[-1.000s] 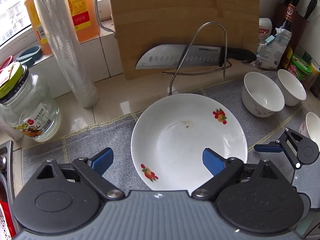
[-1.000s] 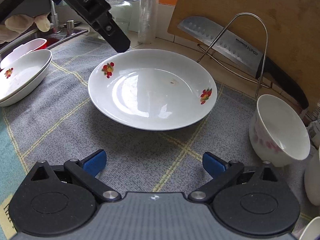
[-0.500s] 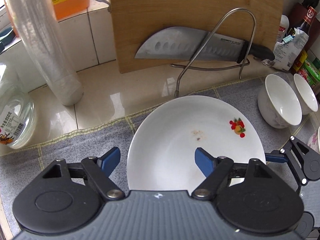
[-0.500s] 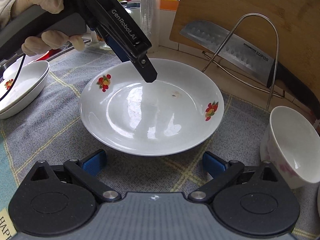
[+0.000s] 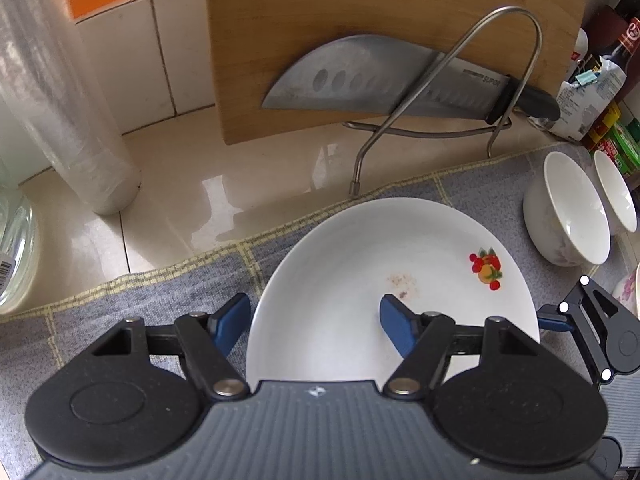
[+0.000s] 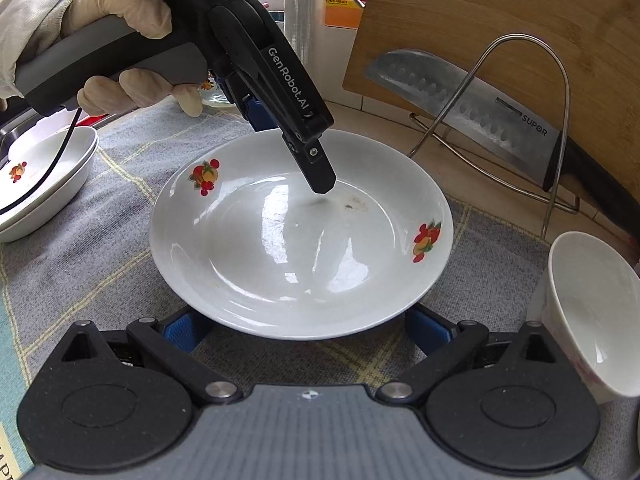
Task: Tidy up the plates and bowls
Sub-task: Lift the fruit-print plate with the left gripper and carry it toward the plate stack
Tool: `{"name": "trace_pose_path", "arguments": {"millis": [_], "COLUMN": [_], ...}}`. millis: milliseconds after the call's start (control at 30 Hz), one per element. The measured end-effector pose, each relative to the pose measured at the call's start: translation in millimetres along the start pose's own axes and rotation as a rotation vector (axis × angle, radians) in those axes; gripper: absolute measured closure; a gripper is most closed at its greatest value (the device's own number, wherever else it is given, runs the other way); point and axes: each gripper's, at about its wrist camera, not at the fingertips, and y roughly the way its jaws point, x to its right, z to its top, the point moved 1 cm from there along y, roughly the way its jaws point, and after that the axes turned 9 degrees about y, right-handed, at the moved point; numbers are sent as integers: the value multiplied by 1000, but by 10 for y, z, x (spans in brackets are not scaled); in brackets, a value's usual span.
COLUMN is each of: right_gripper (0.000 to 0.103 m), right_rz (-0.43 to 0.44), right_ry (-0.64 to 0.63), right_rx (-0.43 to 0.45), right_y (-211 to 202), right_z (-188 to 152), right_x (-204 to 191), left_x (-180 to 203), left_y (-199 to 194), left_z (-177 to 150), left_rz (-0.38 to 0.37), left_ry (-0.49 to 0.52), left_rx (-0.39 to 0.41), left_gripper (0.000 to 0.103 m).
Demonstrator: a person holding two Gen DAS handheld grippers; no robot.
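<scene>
A white plate with fruit prints (image 5: 360, 264) (image 6: 300, 240) lies on the grey cloth. My left gripper (image 5: 314, 320) is open and straddles the plate's left rim, one finger over the dish, one outside on the cloth. From the right wrist view its inner finger (image 6: 308, 152) hangs just above the plate's middle. My right gripper (image 6: 308, 328) is open, low at the plate's near rim, its blue pads partly hidden under the edge. Two white bowls (image 5: 568, 216) stand right of the plate; one shows in the right wrist view (image 6: 592, 312).
A wooden cutting board (image 5: 380, 32) with a knife (image 5: 400, 80) in a wire rack (image 5: 460, 112) stands behind the plate. A plastic-wrapped roll (image 5: 60, 100) stands at the back left. Stacked white dishes (image 6: 36, 180) sit left, near the sink.
My left gripper has come forward and down so its fingers now straddle the plate's rim. My right gripper has moved up to the plate's near edge.
</scene>
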Motion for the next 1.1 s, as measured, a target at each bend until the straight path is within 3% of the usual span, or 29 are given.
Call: {"name": "trace_pose_path", "arguments": {"millis": [700,1100], "right_gripper": [0,0], "right_rz": [20,-7], "right_ry": [-21,-39], "right_rx": [16,9], "right_y": [21,21], "right_z": [7,38], "right_x": [-16,-98], "left_x": [35,78], "left_y": [98,64], "left_z": [145,109], "left_rz": [-59,-47], "left_ry": [92,121], "left_rx": [-46,-42], "left_gripper": [35,35]}}
